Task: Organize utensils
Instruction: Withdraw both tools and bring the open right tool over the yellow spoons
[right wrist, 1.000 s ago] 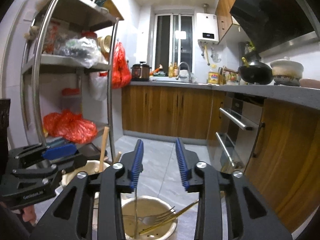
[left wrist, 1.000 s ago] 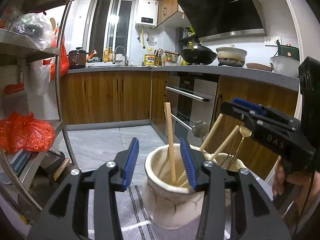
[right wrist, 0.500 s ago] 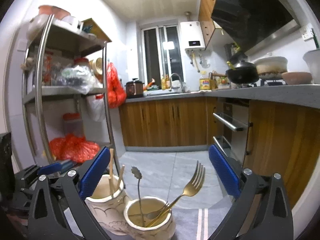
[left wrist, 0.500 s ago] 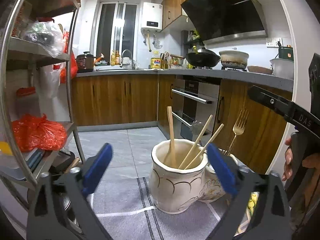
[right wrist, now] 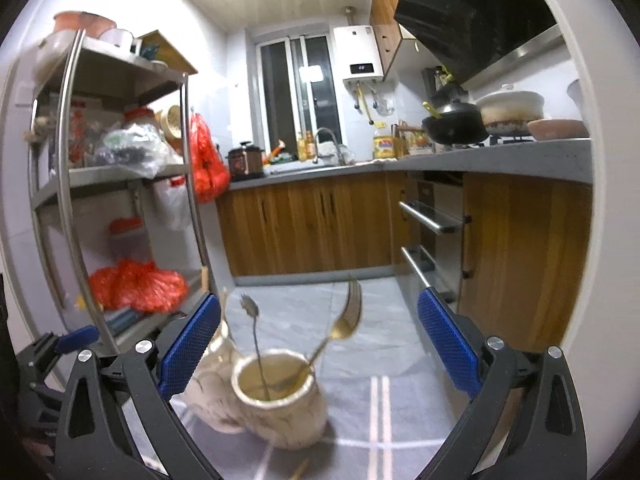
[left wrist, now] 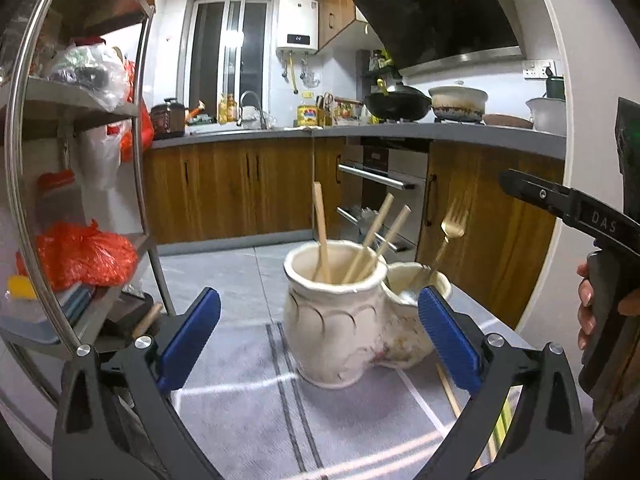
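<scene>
Ceramic twin holder set on striped cloth, chopsticks and gold fork stood inside it, left gripper and right gripper just spread wide before it, nothing gripped.

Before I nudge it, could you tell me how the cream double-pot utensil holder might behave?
The utensil holder looks like glazed ceramic: probably heavy, rigid, chippable. Its two joined pots make a wide base, so it should slide on the striped cloth, not tip. The leaning gold fork may rattle.
</scene>
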A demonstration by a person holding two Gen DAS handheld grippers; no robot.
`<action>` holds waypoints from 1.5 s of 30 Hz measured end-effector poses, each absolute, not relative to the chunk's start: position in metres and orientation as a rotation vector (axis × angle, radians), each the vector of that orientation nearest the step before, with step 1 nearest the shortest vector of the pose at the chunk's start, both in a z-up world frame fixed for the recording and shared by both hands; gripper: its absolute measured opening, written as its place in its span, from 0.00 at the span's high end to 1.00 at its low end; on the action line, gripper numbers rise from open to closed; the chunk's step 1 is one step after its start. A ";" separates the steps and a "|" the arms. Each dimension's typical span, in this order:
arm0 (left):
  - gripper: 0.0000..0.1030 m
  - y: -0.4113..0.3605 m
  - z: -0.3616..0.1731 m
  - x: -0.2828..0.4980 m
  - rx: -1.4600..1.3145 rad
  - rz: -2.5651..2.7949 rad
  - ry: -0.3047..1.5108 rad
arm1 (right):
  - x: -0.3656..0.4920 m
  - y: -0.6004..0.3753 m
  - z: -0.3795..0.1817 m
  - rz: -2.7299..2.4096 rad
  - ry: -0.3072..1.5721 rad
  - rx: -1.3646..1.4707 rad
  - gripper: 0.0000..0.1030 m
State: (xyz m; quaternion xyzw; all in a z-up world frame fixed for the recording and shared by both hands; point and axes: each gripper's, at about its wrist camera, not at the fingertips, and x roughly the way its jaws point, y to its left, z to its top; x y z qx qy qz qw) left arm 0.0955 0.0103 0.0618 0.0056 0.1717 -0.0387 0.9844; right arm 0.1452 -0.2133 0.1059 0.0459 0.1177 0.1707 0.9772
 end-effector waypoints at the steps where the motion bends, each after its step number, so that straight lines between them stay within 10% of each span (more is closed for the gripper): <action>1: 0.05 0.009 0.059 0.094 0.014 -0.081 0.350 | 0.143 -0.215 0.103 0.341 0.249 0.093 0.05; 35: 0.05 -0.006 0.013 0.078 0.006 -0.169 0.442 | 0.130 -0.238 0.019 0.182 0.664 -0.002 0.05; 45: 0.05 -0.003 0.011 0.077 -0.010 -0.181 0.455 | 0.131 -0.225 -0.008 0.221 0.826 -0.045 0.40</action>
